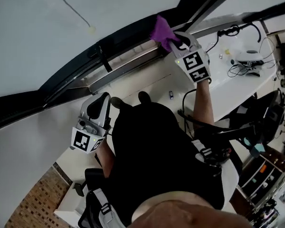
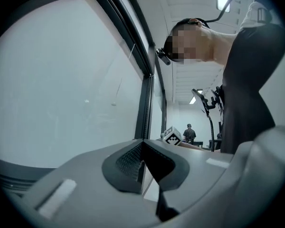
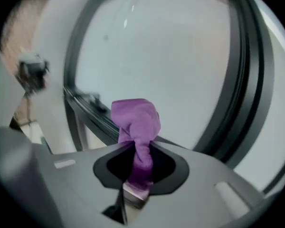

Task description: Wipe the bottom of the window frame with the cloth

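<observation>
R gripper (image 1: 175, 41) closed on cloth (image 1: 162, 31), purple. R gripper view: jaws pinch only a thin twisted tail of cloth (image 3: 135, 122); the rest stands up past the tips as a loose wad. R gripper (image 3: 138, 163) points at the glass, with the frame running behind the wad.

Cloth position, head view: at the far right end of the frame's bottom rail (image 1: 123, 56), over the dark channel. Can't tell whether it presses on the rail or sits just off it. R view is blurred there.

L gripper (image 1: 97, 113) low, near the sill (image 1: 147, 87), well apart from the cloth. L gripper view: L gripper (image 2: 145, 160) has jaws together w/ nothing between them. Idle.

Risks (judgement):
- Grip is on the tail only. Drag along the rail could pull the cloth out of the jaws, esp. if the wad catches.
- Dark bracket (image 1: 103, 58) crosses the rail partway along. Likely snag point for a loose wad, so lift over it or go round.
- Wad is bunched, so contact patch is small. The pass may skim the top edge and miss the channel floor.
- Wad is soft and long. Too much push may fold it aside, so the hard jaw tips hit the rail or glass.
- Approach angle is steep toward the glass, so the wipe could ride onto the pane instead of the rail.
</observation>
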